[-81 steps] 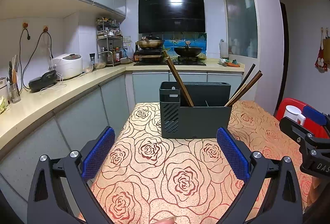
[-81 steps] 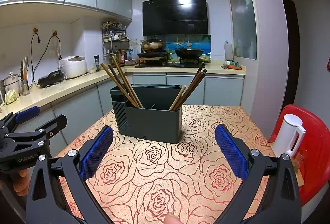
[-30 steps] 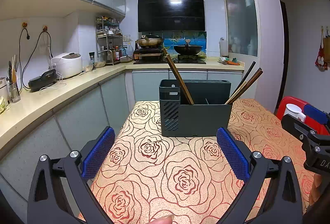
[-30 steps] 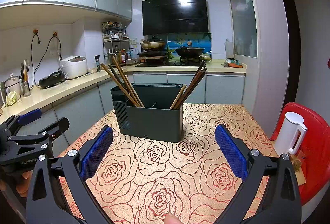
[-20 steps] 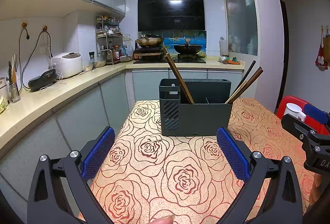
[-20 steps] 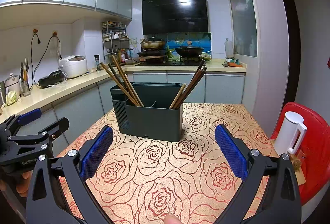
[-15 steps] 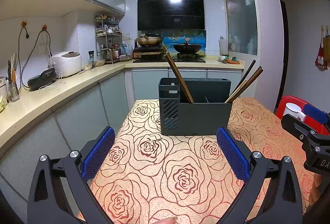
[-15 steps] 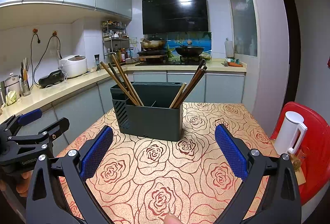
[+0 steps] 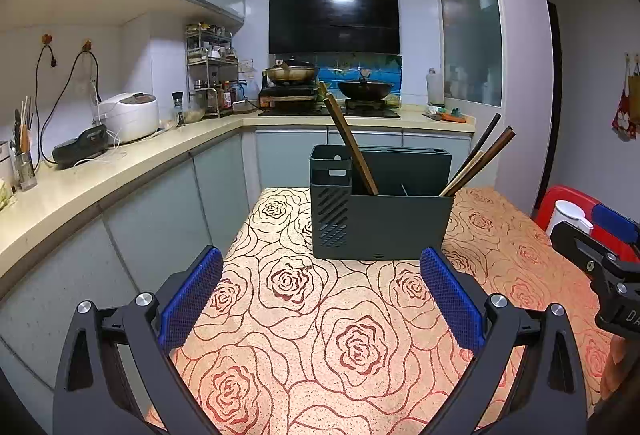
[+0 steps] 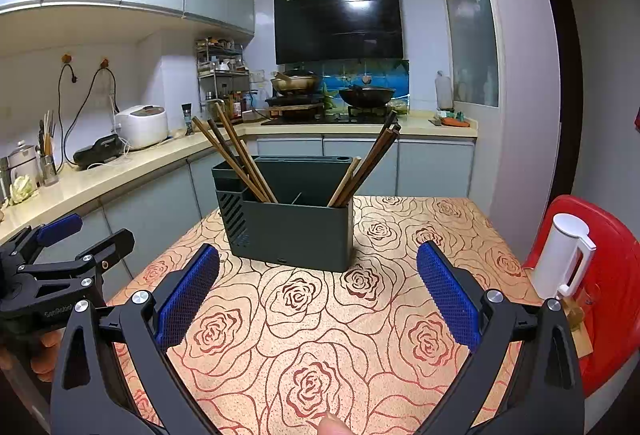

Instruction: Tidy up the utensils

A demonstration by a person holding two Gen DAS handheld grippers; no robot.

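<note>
Blue ribbed pads on black plastic arms fill the bottom of both of my views. The left hand-held gripper (image 9: 320,293) is spread wide with nothing between its pads, and the right hand-held gripper (image 10: 318,293) is spread in the same way, also without any load. Both hang over the near part of the tabletop (image 10: 360,335). From each camera I see the other tool at the frame edge.

This tabletop carries a cloth in orange-beige colour with dark red rose outlines, and its texture looks a little grainy. Farther on the cloth, in the middle, stands the utensil holder (image 10: 294,231), a dark grey rectangular box of matte plastic with slanted vent slots on its left end. Inside it, one bundle of chopsticks (image 10: 236,159) leans to the left and one second bundle (image 10: 370,159) leans to the right; they are thin wooden sticks, brown and darker brown.

On the right side, beside the tabletop, a white kettle (image 10: 562,255) stands on a red chair (image 10: 612,299) of shiny plastic.

Behind, a pale counter (image 9: 100,175) with grey cabinet doors runs along the left wall and the back wall. A white rice cooker (image 9: 130,117) sits on it. At the far wall I see a wok (image 9: 364,89) on the stove under a black glossy range hood (image 9: 334,19) with steel chimney.
</note>
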